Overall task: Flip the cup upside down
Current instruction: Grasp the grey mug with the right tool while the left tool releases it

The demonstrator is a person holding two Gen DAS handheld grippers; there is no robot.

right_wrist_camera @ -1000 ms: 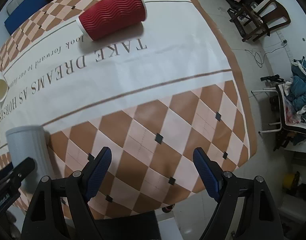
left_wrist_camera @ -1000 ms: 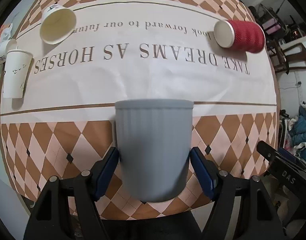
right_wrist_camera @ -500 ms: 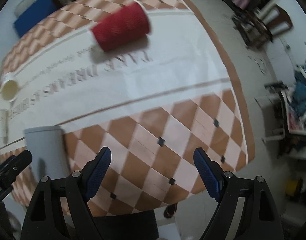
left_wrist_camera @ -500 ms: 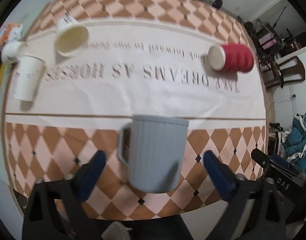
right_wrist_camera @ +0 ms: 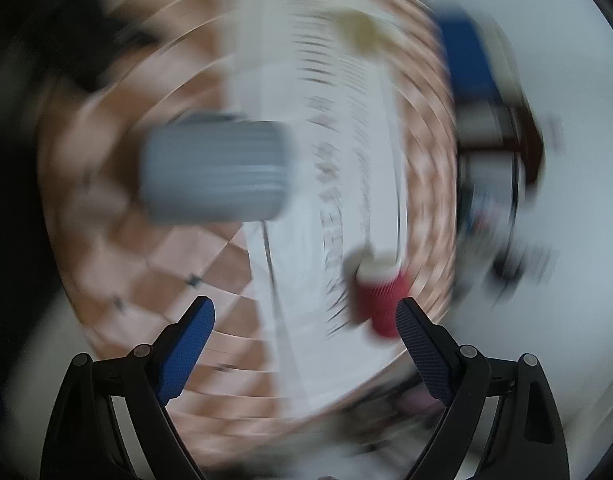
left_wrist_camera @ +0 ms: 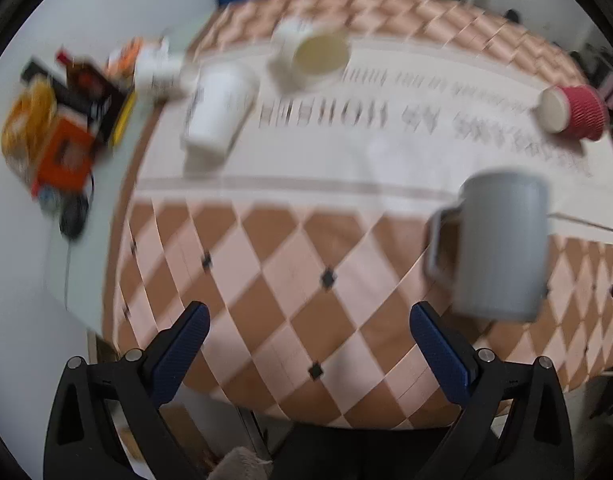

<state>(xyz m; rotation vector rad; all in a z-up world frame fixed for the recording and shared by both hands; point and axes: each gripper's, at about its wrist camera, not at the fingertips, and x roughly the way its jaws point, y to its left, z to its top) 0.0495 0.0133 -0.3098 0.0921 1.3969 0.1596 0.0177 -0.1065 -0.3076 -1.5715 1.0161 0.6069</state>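
A grey ribbed mug (left_wrist_camera: 498,248) with a handle on its left stands on the checkered tablecloth (left_wrist_camera: 290,264), at the right of the left wrist view. My left gripper (left_wrist_camera: 308,338) is open and empty, to the left of the mug and apart from it. The right wrist view is badly blurred by rotation. It shows the grey mug (right_wrist_camera: 214,172) and a red ribbed paper cup (right_wrist_camera: 382,300) lying on the cloth. My right gripper (right_wrist_camera: 304,334) is open and empty, with the red cup just beyond its right finger.
The red cup (left_wrist_camera: 574,110) lies at the far right of the cloth. A white paper cup (left_wrist_camera: 218,112) and another lying cup (left_wrist_camera: 310,56) sit at the back left. Boxes and clutter (left_wrist_camera: 62,132) lie left of the cloth, past its edge.
My left gripper has let go of the grey mug, drawn back and swung left, so the mug now sits to its right. My right gripper has rotated fast and swung toward the red cup.
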